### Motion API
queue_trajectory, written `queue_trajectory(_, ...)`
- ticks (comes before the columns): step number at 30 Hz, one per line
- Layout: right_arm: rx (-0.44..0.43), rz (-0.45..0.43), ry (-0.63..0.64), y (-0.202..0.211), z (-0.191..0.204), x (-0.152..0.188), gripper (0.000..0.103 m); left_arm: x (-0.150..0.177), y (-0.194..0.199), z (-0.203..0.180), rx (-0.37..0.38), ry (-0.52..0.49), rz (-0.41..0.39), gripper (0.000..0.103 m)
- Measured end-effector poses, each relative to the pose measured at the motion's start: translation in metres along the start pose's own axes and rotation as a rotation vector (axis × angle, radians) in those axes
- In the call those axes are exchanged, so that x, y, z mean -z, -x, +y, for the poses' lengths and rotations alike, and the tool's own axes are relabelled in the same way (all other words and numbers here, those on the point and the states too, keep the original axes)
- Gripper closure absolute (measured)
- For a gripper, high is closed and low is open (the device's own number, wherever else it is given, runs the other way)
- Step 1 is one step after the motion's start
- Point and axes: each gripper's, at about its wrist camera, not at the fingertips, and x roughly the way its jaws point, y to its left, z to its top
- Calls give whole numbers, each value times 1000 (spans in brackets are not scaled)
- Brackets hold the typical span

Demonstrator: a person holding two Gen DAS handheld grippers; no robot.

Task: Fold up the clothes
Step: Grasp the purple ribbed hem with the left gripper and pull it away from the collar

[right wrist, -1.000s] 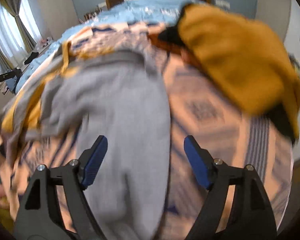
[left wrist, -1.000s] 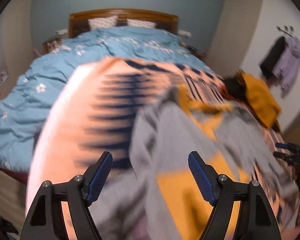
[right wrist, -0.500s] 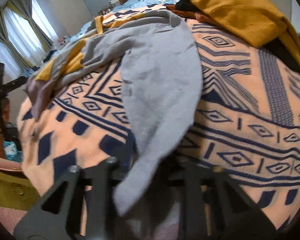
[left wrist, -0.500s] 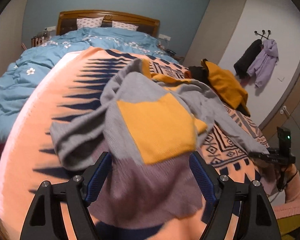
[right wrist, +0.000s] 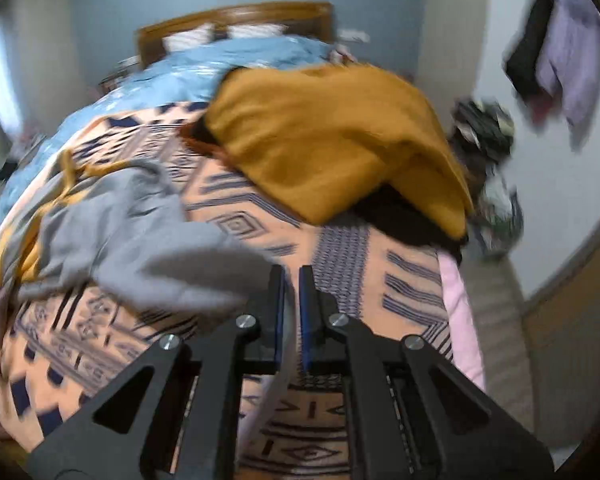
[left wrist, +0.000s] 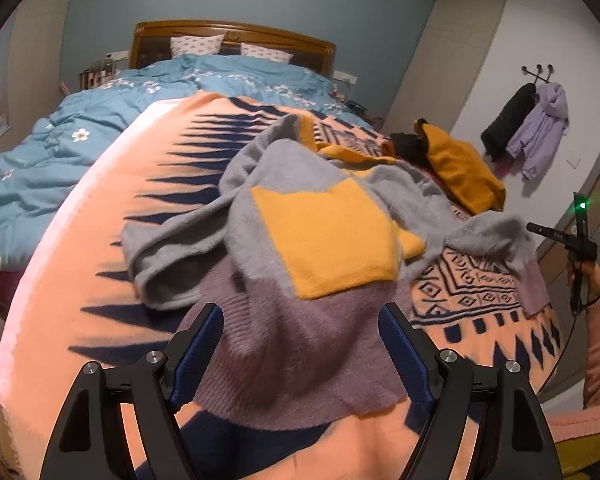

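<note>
- The grey, yellow and mauve sweater [left wrist: 324,248] sprawls rumpled across the patterned orange blanket [left wrist: 100,216] at the foot of the bed, hem nearest you.
- Your right gripper [right wrist: 291,292] has just clamped its jaws onto the grey sleeve [right wrist: 172,264], which a second ago lay loose between them; the spread-out can begin.
- Your left gripper [left wrist: 302,344] gapes wide over the mauve hem, holding nothing.
- A mustard garment [right wrist: 332,140] waits beyond, apart.

Sweater [left wrist: 324,240] on blanket [left wrist: 100,220]; clothes pile [left wrist: 456,164] behind right; duvet [left wrist: 40,152] left
</note>
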Motion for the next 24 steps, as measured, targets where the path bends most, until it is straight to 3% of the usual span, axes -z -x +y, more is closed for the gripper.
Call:
queue_trajectory(3, 12, 68, -65, -25, -10, 8, 92, 7, -5, 6, -17, 6, 25, 21)
queue_trajectory(6, -42, 24, -81, -15, 1, 21, 89, 13, -10, 9, -8, 8, 50, 21)
queue_trajectory(7, -92, -9, -73, -3, 12, 25, 86, 14, -13, 8, -5, 2, 59, 21)
queue_trajectory(9, -213, -64, -41, 17, 39, 33, 52, 15, -19, 6, -3, -17, 74, 21)
queue_trajectory(10, -263, -74, -13, 24, 54, 36, 45, 15, -23, 4, -4, -28, 81, 21)
queue_trajectory(11, -322, -79, 27, 30, 75, 40, 40, 15, -26, 2, -2, -38, 86, 21)
queue_trajectory(14, -504, -36, 116, 26, 135, 56, 40, 12, -35, -3, 4, -67, 97, 22)
queue_trajectory(16, -618, 29, 150, 10, 175, 67, 40, 10, -41, -7, -6, -85, 106, 30)
queue_trajectory(18, -680, 88, 173, -8, 209, 76, 40, 7, -45, -9, -15, -96, 124, 79)
queue_trajectory(21, -748, 172, 169, -37, 248, 86, 40, 1, -38, -5, 16, -68, 114, 89)
queue_trajectory(24, -796, 197, 150, -54, 272, 86, 40, -12, -18, 13, 134, 35, 67, 91)
